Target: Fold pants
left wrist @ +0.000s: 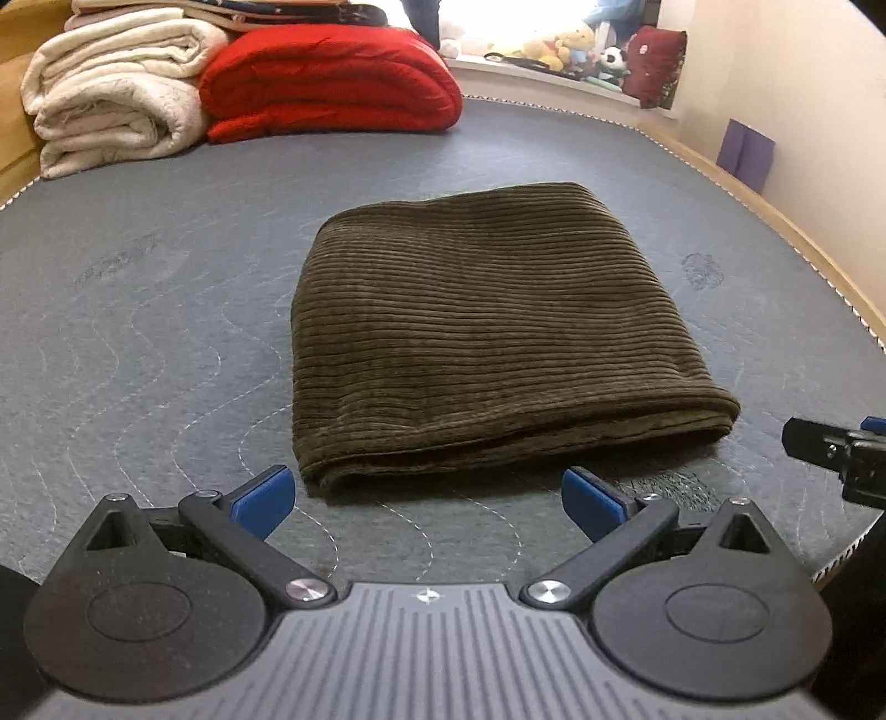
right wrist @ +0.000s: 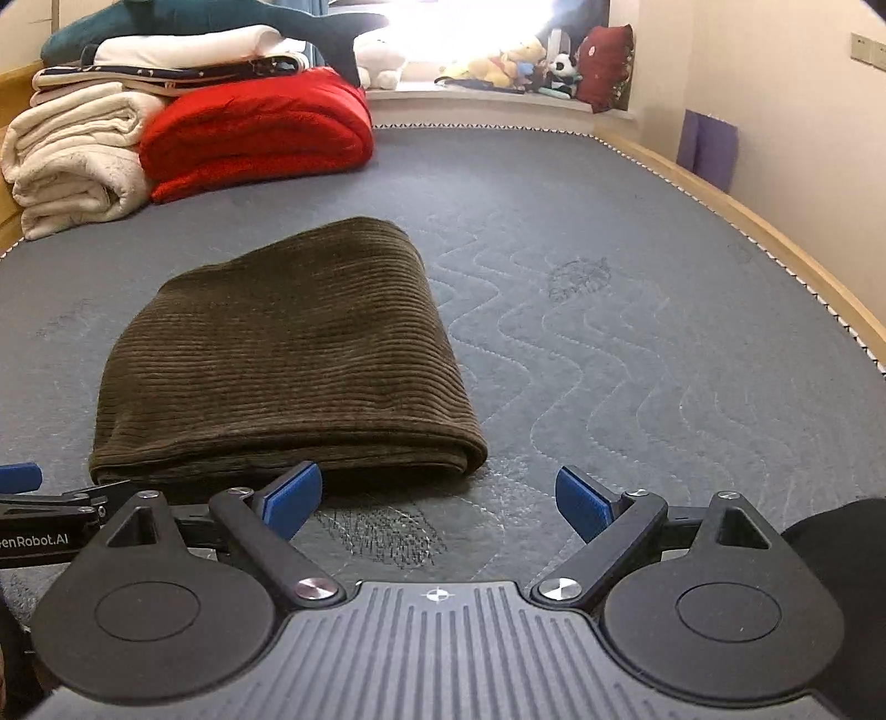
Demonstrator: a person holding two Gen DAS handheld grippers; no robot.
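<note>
The pants (left wrist: 498, 332) are dark olive corduroy, folded into a thick rectangle lying flat on the grey quilted mattress (left wrist: 138, 343). My left gripper (left wrist: 426, 501) hovers just in front of the near folded edge, open wide, with nothing between its blue pads (left wrist: 263, 498). In the right wrist view the same pants (right wrist: 288, 354) lie left of centre. My right gripper (right wrist: 437, 498) stands open near their near right corner, empty; its left pad (right wrist: 293, 495) is close to the fabric edge. Each gripper shows at the border of the other's view.
Folded cream blankets (left wrist: 111, 94) and a red quilt (left wrist: 326, 83) are stacked at the far left of the mattress. Plush toys (left wrist: 565, 47) line a window ledge beyond. A wooden bed frame (left wrist: 775, 221) runs along the right, beside a wall.
</note>
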